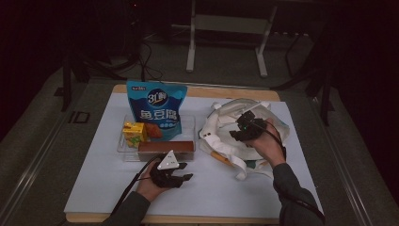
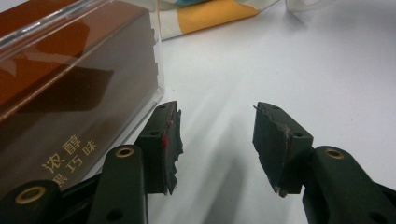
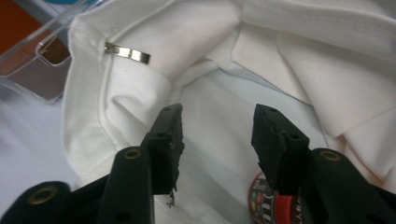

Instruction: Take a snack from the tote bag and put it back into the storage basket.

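A white cloth tote bag (image 1: 226, 123) lies crumpled on the right half of the table. My right gripper (image 1: 239, 131) hovers over its mouth. In the right gripper view its jaws (image 3: 217, 140) stand open above the white fabric (image 3: 210, 42) with nothing between them. A metal zip pull (image 3: 128, 53) sits on the bag's hem, and a round red-labelled item (image 3: 267, 201) peeks out under the right jaw. My left gripper (image 1: 184, 172) rests near the front of the table, open and holding nothing (image 2: 217, 140). Just left of it is a brown chocolate box (image 2: 70, 93).
A clear plastic tray (image 1: 188, 123) left of the bag holds a blue snack pouch (image 1: 157, 106), a yellow juice carton (image 1: 133, 133) and the brown box (image 1: 165, 147). The white table mat (image 1: 221, 188) spreads out ahead of the left gripper. A yellow patch of the bag (image 2: 219, 14) shows beyond.
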`<state>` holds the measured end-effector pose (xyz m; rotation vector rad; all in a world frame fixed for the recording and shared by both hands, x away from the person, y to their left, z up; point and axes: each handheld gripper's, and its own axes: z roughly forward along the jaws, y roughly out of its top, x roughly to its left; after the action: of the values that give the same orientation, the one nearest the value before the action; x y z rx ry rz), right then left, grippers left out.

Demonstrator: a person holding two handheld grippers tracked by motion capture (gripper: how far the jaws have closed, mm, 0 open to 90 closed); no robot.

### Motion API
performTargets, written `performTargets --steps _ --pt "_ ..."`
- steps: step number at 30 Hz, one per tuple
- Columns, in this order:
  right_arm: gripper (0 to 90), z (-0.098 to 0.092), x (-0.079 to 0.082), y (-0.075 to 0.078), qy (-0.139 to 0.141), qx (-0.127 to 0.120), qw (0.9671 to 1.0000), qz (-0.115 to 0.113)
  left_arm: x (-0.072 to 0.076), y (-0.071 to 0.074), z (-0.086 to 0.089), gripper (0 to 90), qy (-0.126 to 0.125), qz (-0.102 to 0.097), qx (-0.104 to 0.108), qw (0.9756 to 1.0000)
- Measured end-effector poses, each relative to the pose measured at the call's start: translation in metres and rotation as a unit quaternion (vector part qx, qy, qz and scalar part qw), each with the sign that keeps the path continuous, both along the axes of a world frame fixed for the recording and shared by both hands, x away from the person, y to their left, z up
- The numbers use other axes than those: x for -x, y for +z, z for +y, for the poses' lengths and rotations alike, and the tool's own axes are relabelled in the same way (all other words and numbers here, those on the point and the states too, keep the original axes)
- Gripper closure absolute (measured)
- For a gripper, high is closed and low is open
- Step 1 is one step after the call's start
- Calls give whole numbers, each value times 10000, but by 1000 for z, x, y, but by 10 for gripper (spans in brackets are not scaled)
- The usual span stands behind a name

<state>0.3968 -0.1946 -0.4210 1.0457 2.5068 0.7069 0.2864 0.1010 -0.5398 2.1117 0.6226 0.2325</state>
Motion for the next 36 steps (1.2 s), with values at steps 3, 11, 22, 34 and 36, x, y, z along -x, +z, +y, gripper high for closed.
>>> performTargets --steps 3,11,22,34,36 --pt "481 -3 -1 -1 -16 47 10000 -3 0 0 0 502 -4 3 1 10000" --pt "441 -17 -4 -2 -198 183 9996 -9 0 0 0 502 -17 6 -14 10000" --pt "368 -37 -9 -5 -448 181 9987 142 0 0 0 501 -20 24 -7 10000" --pt "292 -51 -13 -11 -702 308 9968 221 0 0 -1 499 -21 43 -16 10000" --pt "279 -54 -14 -13 -765 331 9963 228 0 0 -1 499 -18 47 -27 10000"
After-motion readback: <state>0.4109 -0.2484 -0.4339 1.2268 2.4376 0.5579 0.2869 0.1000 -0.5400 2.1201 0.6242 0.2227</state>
